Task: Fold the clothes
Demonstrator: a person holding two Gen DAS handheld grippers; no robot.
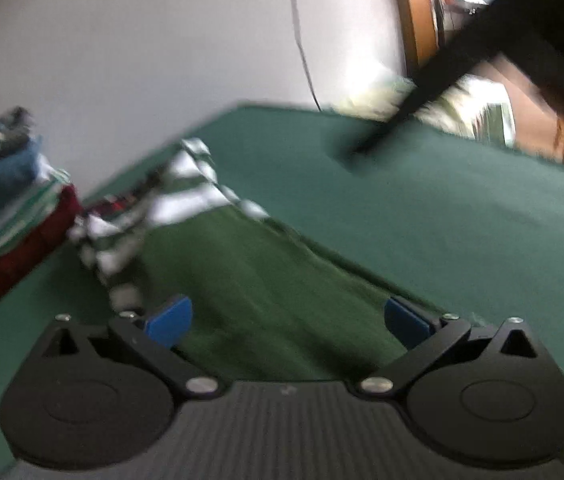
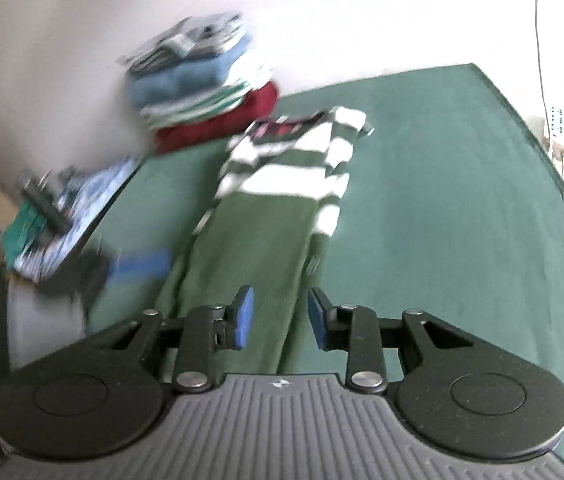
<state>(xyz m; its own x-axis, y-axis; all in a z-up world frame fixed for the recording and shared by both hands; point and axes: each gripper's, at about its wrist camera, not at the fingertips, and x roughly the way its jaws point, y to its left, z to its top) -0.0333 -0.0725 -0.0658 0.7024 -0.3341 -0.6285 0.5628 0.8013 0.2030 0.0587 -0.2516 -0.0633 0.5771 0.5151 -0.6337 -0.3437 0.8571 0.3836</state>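
Green tabletop (image 2: 462,200) blurred; both tools, left (image 1: 288,320) & right (image 2: 279,314), open, empty, over green/white garment (image 2: 265,236).

Item count, by kind:

- Claws: two. The left claw (image 1: 288,320) and the right claw (image 2: 277,316) each carry two blue fingertip pads, four pads in total.
- Green surface (image 2: 462,208): one.
- Garments spread out: one, a green shirt with green-and-white striped sleeves (image 2: 265,232).
- Stacks of folded clothes (image 2: 205,92): one. Visible layers, counted from the base: one dark red, one green-and-white striped, one blue, one grey patterned on top. Four layers can be told apart; blur prevents a firmer count.
- Wall cables (image 2: 540,60): one.
- Patterned blue-and-white items at the surface's left edge (image 2: 81,208): one, kind unclear.
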